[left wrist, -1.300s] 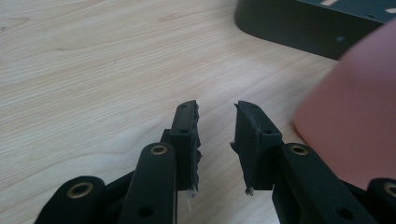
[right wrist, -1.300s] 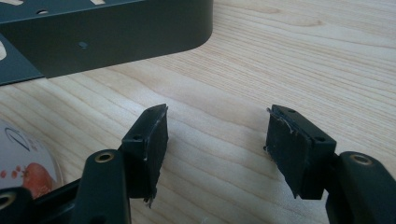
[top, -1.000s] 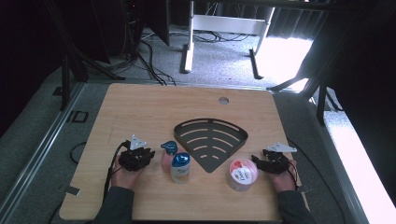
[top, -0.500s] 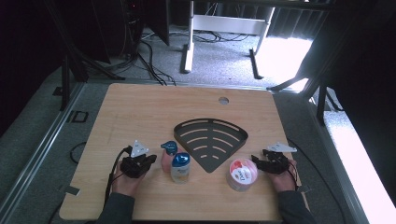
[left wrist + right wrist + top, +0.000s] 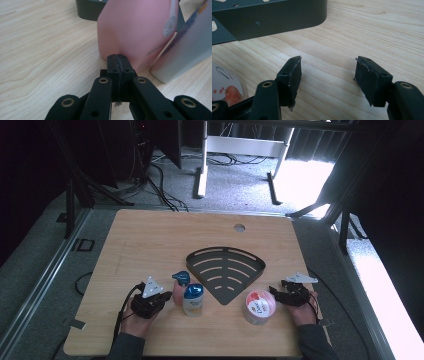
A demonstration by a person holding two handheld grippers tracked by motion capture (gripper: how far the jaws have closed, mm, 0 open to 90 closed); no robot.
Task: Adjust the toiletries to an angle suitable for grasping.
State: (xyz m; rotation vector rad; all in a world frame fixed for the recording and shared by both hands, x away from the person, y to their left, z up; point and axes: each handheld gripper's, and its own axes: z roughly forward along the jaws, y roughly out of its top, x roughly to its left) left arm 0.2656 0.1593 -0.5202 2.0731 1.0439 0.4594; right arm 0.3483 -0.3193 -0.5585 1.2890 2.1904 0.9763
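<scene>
Since a second ago the left gripper (image 5: 165, 297) has slid toward the pink bottle (image 5: 179, 290), its jaws pressed together on nothing. That bottle stands upright on the bench (image 5: 150, 240), blue cap up, touching a white bottle (image 5: 192, 301). Right gripper (image 5: 275, 292) stands spread.

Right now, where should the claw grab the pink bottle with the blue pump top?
Probably low on the pink bottle's rounded body, coming from the left claw's side. The bottle stands upright, the white bottle crowds its other side, and the pump top looks too small and knobbly to pinch. That claw is shut, so it must open first.
</scene>
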